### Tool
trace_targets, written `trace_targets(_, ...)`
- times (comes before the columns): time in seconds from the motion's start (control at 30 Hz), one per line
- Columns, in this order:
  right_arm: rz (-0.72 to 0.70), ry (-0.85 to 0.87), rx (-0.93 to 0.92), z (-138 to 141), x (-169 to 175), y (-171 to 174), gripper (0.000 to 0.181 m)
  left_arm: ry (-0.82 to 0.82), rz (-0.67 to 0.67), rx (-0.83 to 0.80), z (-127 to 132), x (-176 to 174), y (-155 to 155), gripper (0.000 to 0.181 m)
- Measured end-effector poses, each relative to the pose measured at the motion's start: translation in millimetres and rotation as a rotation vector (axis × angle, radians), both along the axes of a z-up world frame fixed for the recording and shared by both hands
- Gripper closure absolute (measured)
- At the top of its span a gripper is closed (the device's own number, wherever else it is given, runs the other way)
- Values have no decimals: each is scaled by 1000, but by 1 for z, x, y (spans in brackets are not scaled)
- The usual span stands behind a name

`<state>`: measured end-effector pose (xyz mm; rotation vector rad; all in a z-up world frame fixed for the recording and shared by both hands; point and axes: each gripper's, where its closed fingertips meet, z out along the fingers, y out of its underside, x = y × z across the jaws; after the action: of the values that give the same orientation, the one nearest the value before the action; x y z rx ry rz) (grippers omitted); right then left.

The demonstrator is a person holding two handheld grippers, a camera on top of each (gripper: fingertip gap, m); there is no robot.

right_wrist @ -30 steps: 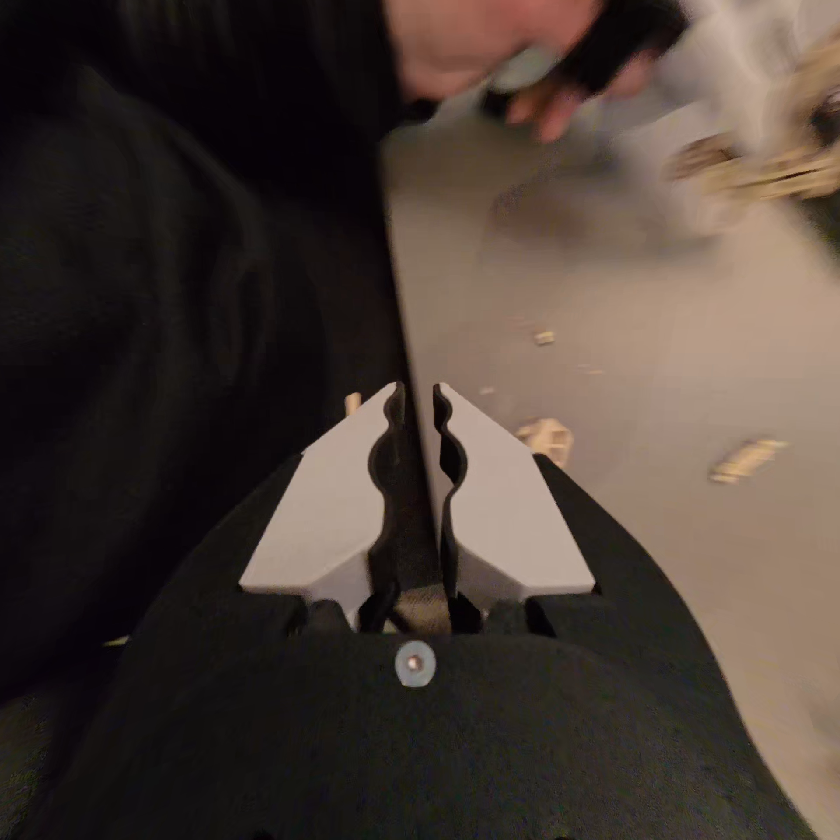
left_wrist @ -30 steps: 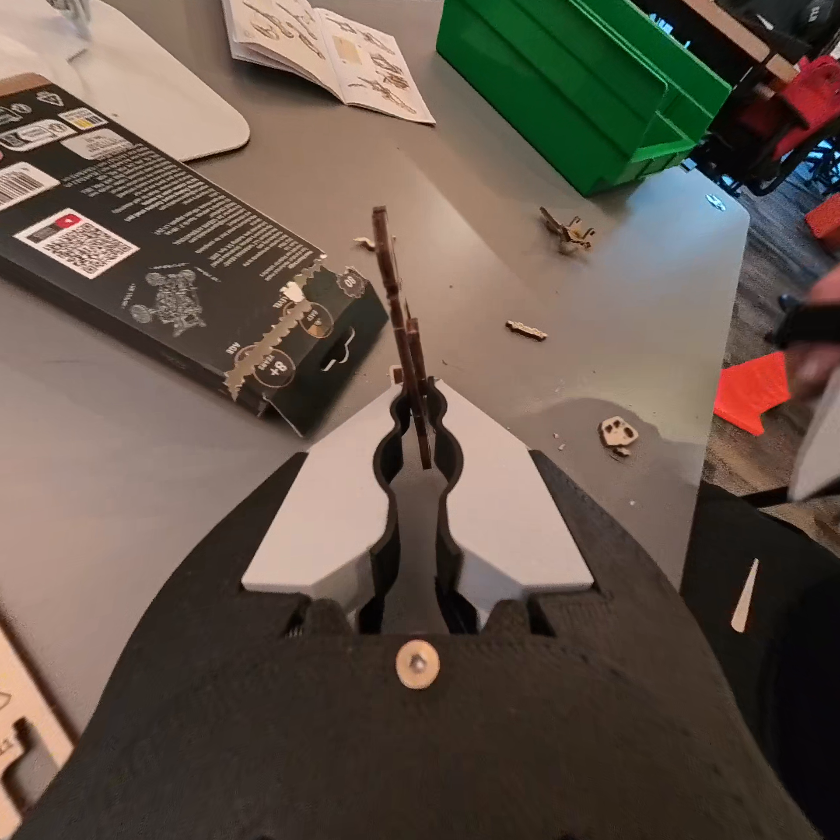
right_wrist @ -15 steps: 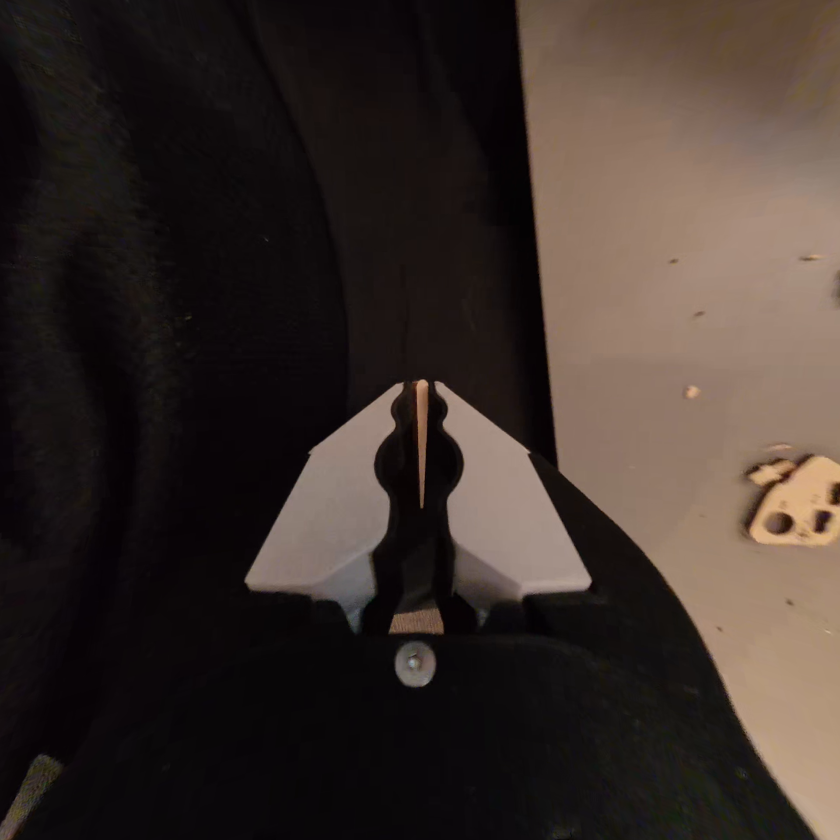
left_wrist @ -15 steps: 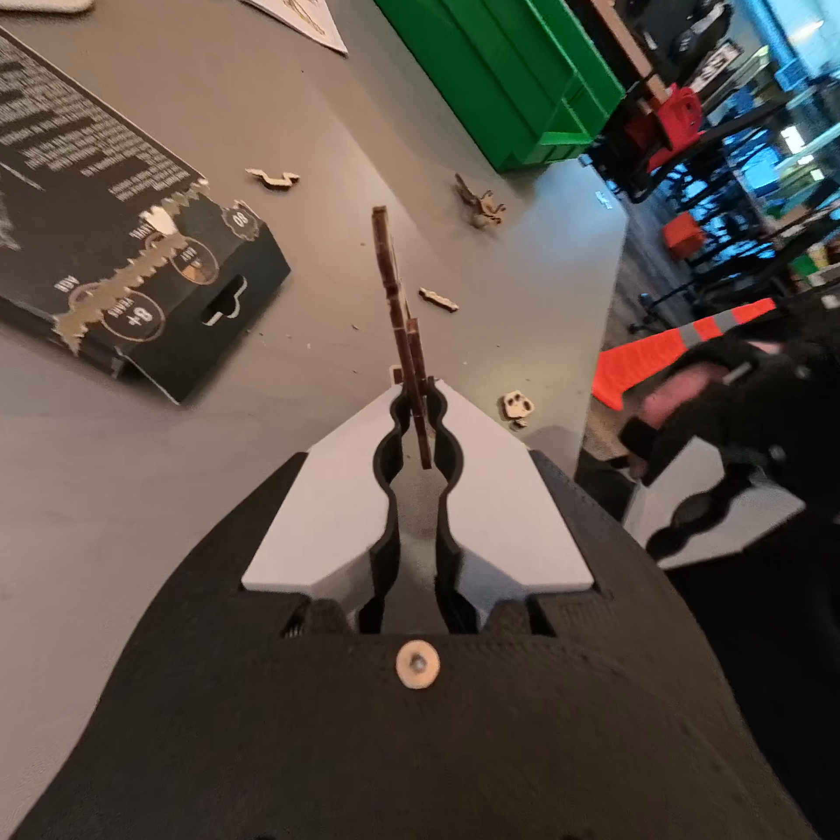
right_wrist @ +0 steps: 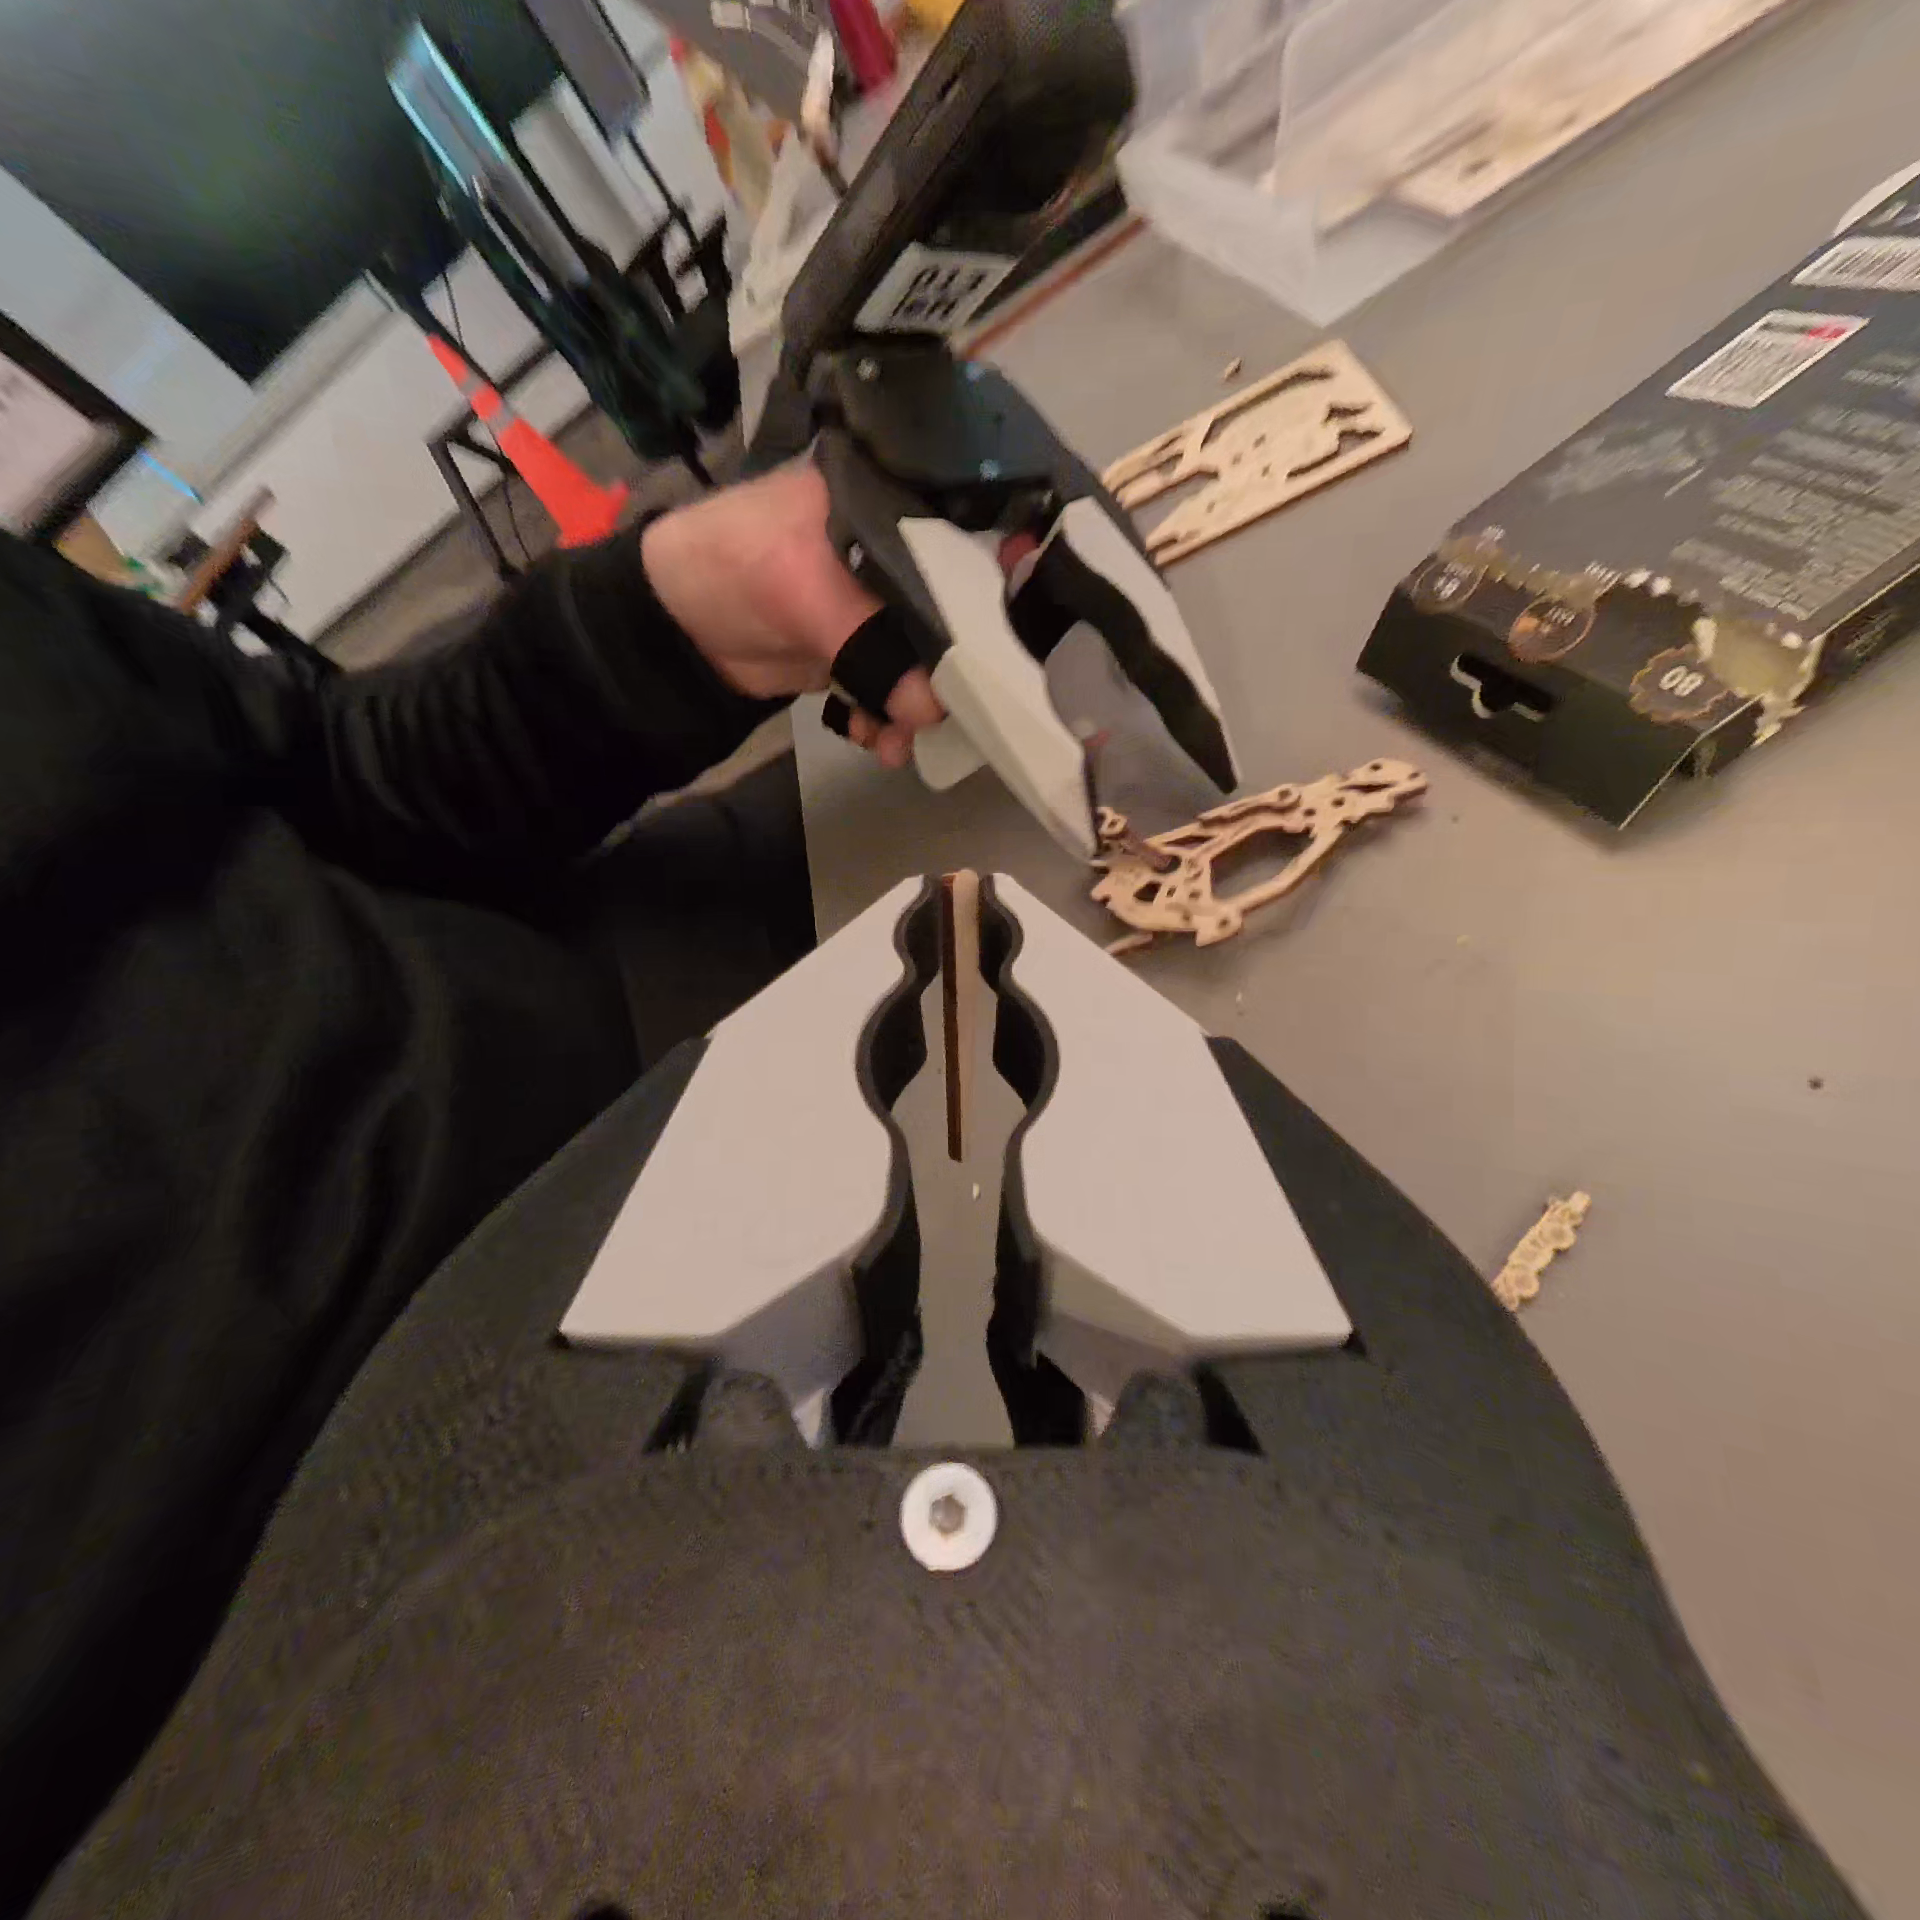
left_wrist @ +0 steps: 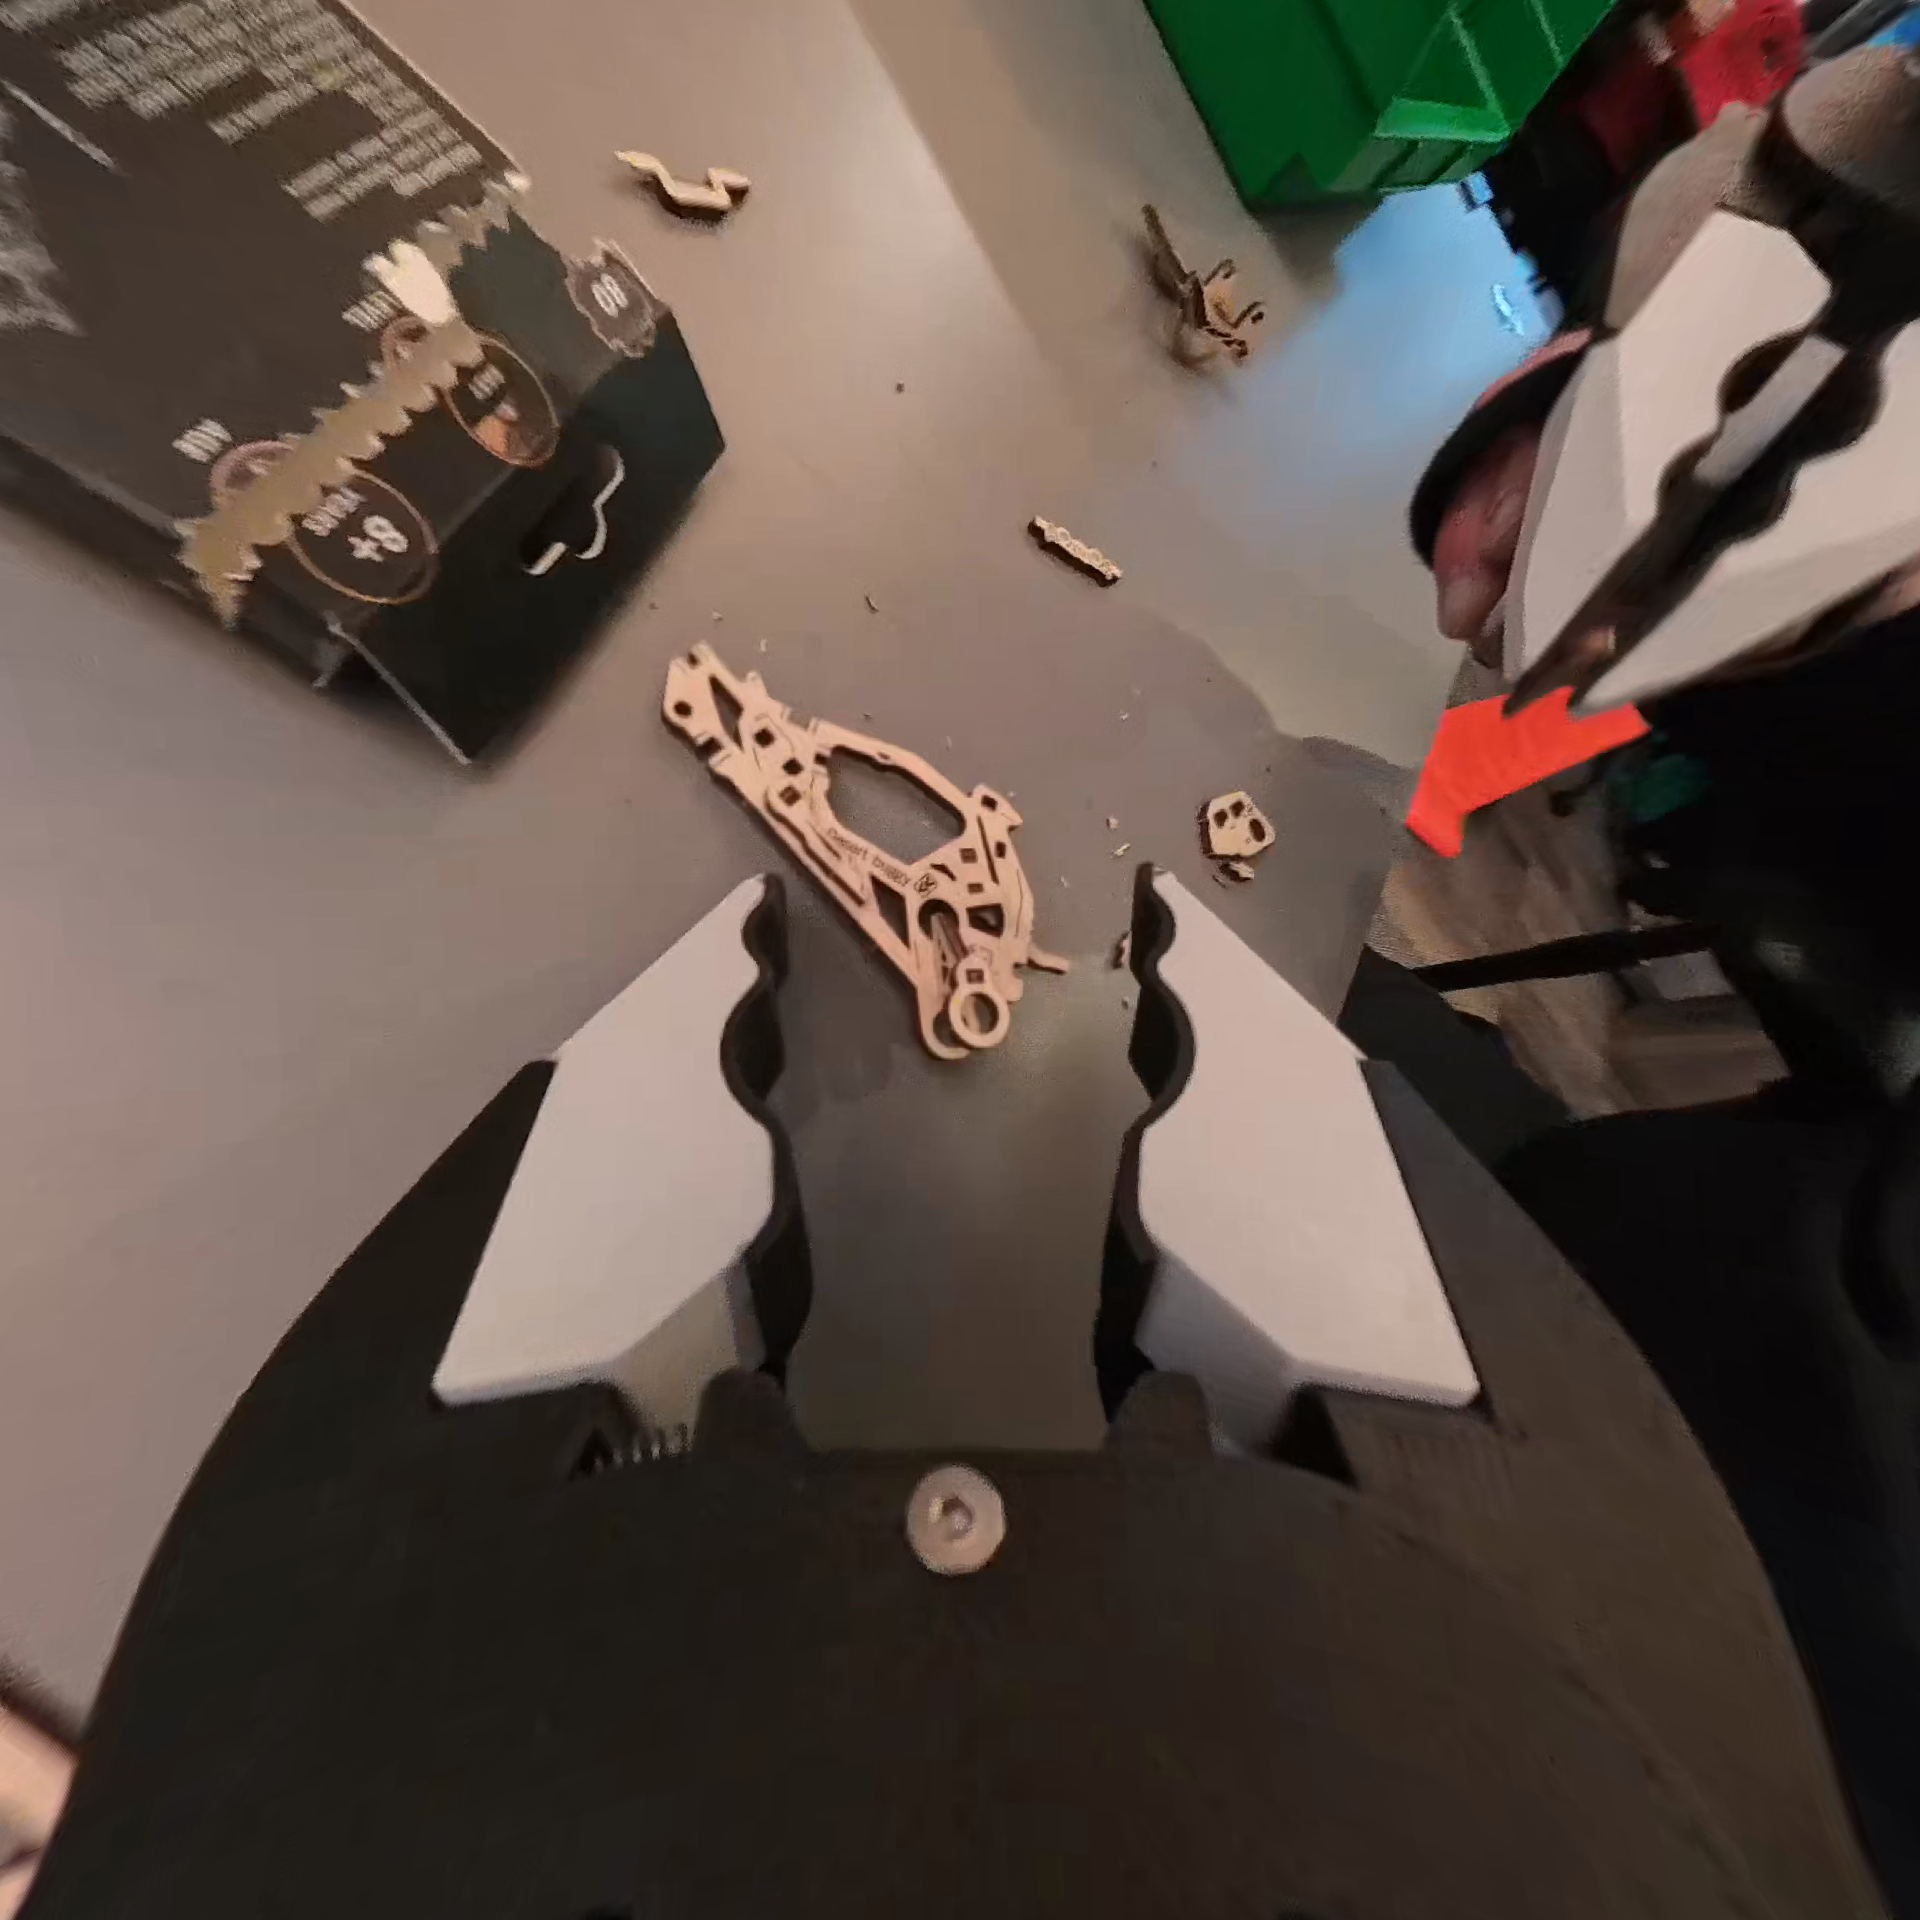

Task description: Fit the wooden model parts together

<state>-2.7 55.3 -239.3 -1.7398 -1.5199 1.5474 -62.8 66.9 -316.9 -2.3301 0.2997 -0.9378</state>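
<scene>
A flat wooden model frame (left_wrist: pixel 831 821) with cut-outs lies on the grey table (left_wrist: pixel 260 987), just ahead of my left gripper (left_wrist: pixel 956 883). The left gripper is open and empty, its fingertips either side of the frame's ring end. In the right wrist view the left gripper (right_wrist: pixel 1153 808) hovers over the same frame (right_wrist: pixel 1257 847), one fingertip touching or nearly touching it. My right gripper (right_wrist: pixel 958 883) is shut on a thin wooden sliver (right_wrist: pixel 961 997) held edge-on. It also shows in the left wrist view (left_wrist: pixel 1548 691), raised at the right.
A black kit box (left_wrist: pixel 312 364) lies at the left, a green bin (left_wrist: pixel 1351 94) at the back. Small loose wooden parts (left_wrist: pixel 1236 831) (left_wrist: pixel 1075 549) (left_wrist: pixel 686 187) are scattered about. A punched wooden sheet (right_wrist: pixel 1257 447) lies beyond. The table edge is near the person's dark sleeve (right_wrist: pixel 416 748).
My left gripper opened and let go of the wooden frame, which now lies flat on the table. My right gripper closed on the thin sliver and swung up towards the table.
</scene>
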Motion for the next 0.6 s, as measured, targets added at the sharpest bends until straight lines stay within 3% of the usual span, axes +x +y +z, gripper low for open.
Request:
trace_targets(0.07, -18, 65, -55, 8, -3, 6, 178, 63, 42, 24, 6, -12, -2, 109)
trace_targets(0.17, -50, 216, -205, 30, -6, 12, 178, 143, 36, 203, 37, -10, -5, 124)
trace_targets(0.27, -99, 409, -357, 55, -9, 19, 178, 17, -13, 320, 70, 29, -13, 146)
trace_targets(0.37, -96, 491, -414, 62, -12, 17, 177, -140, -33, 339, 79, 62, -14, 151)
trace_targets(0.57, -64, 534, -391, 67, -16, 8, 179, -368, -43, 388, 101, 90, -14, 156)
trace_targets(0.6, -54, 531, -392, 66, -17, 6, 179, -390, -34, 412, 105, 90, -14, 164)
